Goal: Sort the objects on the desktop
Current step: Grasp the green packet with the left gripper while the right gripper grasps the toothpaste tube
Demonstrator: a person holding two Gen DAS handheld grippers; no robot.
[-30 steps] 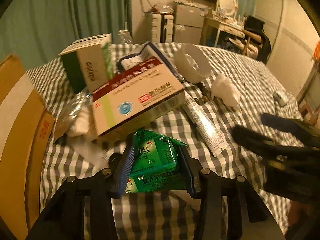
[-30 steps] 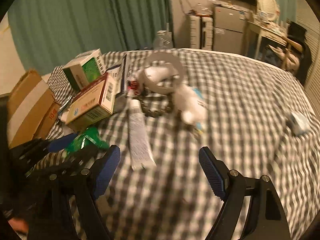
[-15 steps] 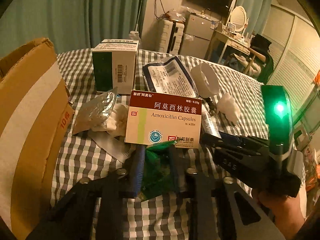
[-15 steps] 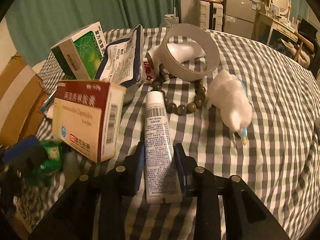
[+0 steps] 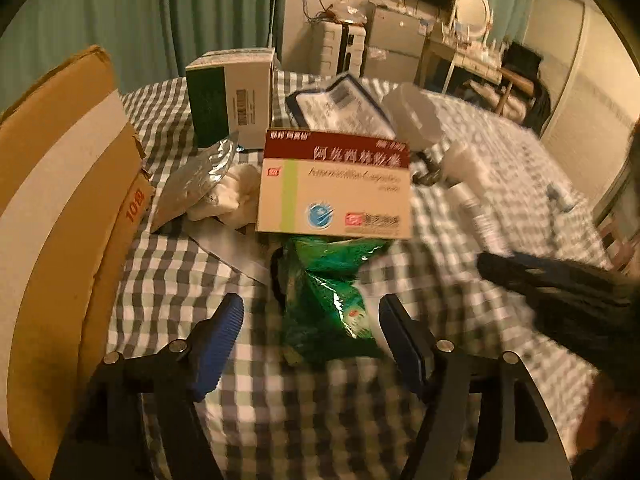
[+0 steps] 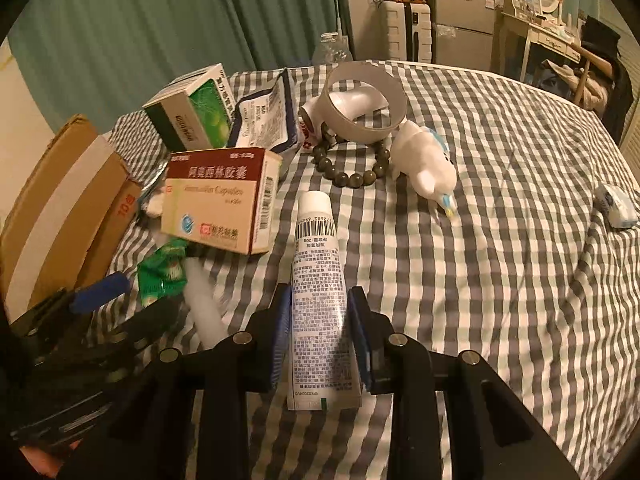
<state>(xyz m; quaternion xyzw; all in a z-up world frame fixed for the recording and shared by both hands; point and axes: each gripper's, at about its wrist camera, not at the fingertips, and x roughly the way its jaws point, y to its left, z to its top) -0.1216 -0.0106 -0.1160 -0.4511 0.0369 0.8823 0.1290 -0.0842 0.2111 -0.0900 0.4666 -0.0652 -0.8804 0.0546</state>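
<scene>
Between the blue pads of the left tool (image 5: 312,328), in the left wrist view, a green sachet (image 5: 328,304) is lying on the checked cloth of the bench (image 5: 168,264); the pads are standing wide apart on either side of it and are touching nothing, so this tool is holding nothing. Just ahead of the sachet the red-and-white amoxicillin box (image 5: 334,186) is sitting, with a silver foil pack (image 5: 196,180) and a crumpled white wad (image 5: 236,192) to its left, a green-and-white box (image 5: 232,96) farther ahead, and a cardboard box (image 5: 60,200) far left of the tool. Off to the right the other tool is showing only as a dark blur. In the right wrist view, the right tool (image 6: 320,332) is closing its pads against both sides of a white ointment tube (image 6: 318,280), which is lying lengthwise on the cloth with its cap pointing away. Ahead of it are lying a bead bracelet (image 6: 354,168), a grey ring (image 6: 366,100) and a white toy figure (image 6: 426,156); a small white item (image 6: 616,204) is sitting far right. Judging by the heap, sorting is looking barely begun: nearly everything is waiting loose on the bench, and whether anything is in the cardboard box cannot be told.
</scene>
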